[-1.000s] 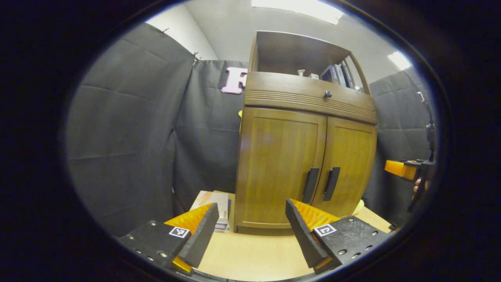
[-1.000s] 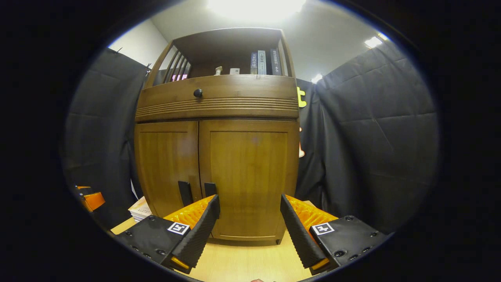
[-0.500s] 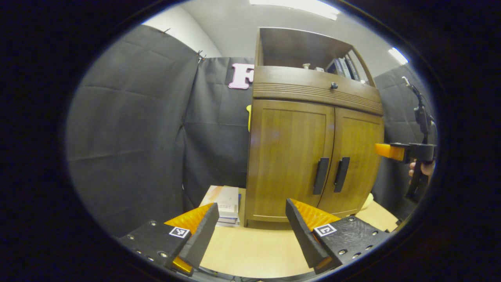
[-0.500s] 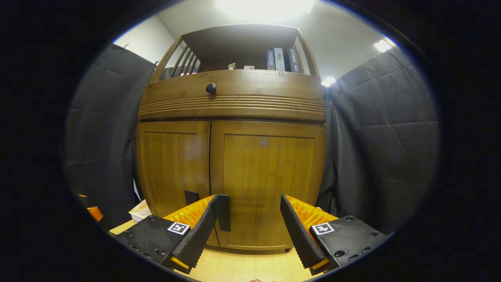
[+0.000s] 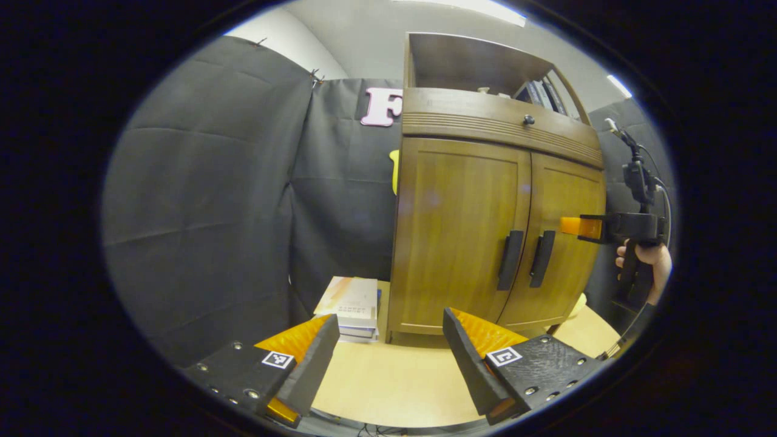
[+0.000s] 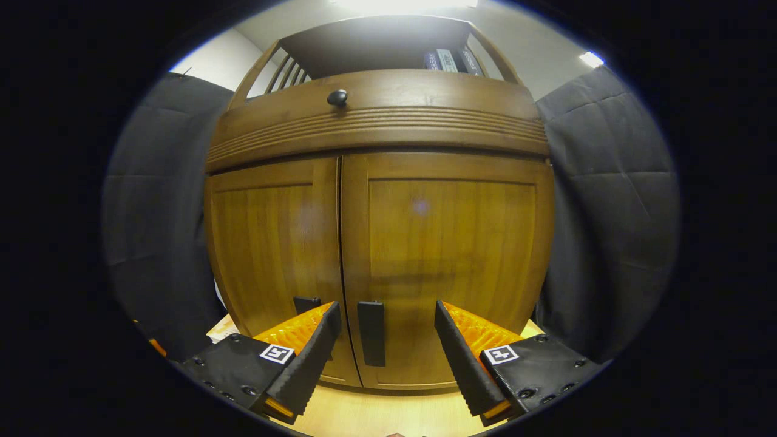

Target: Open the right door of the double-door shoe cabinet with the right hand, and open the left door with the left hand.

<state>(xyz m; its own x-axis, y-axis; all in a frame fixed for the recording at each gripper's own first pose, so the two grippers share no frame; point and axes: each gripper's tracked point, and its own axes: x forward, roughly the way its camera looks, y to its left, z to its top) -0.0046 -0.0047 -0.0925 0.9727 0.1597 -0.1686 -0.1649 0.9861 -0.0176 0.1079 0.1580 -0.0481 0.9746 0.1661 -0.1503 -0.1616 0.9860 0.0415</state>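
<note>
Both tools held spread, level and pointing forward

In the left gripper view, the left tool (image 5: 388, 358) has its two fingers set wide apart with nothing between them, reaching forward and low. Farther off at the right of that view, the right tool (image 5: 580, 226) is held level by a hand (image 5: 646, 258) wrapped around its grip from below, a cable trailing from it. In the right gripper view, the right tool (image 6: 385, 352) likewise shows its fingers well apart, pressing on nothing.
</note>
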